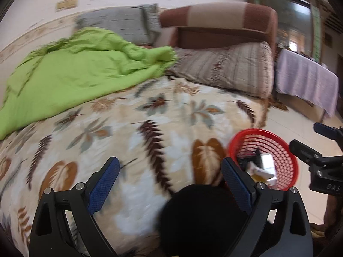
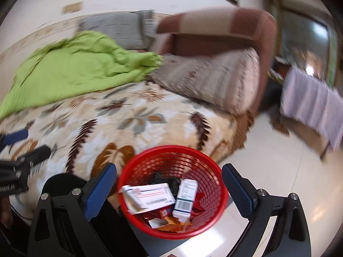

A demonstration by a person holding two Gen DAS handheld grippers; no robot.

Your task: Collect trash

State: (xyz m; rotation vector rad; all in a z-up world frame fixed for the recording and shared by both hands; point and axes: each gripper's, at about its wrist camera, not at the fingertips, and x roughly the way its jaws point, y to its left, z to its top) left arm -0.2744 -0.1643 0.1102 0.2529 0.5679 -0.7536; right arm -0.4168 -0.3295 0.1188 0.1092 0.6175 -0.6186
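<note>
A red mesh basket (image 2: 205,171) stands beside the bed, right under my right gripper (image 2: 169,167), which is open with nothing held. In the basket lie two white cartons (image 2: 150,197) (image 2: 185,197), orange wrappers (image 2: 171,224) and something black (image 2: 163,180). My left gripper (image 1: 170,162) is open over the leaf-patterned blanket (image 1: 150,111), empty between its blue pads. In the left wrist view the basket (image 1: 278,150) sits to the right, with the right gripper (image 1: 310,138) past it. The left gripper (image 2: 27,144) shows at the left edge of the right wrist view.
A green quilt (image 1: 75,72) lies bunched at the bed's far left. A striped pillow (image 1: 225,68), a grey pillow (image 1: 120,25) and a brown headboard (image 1: 225,19) lie beyond. A lilac-covered table (image 1: 306,81) stands on the pale tiled floor (image 2: 268,171). A dark round shape (image 1: 199,214) sits close below the left gripper.
</note>
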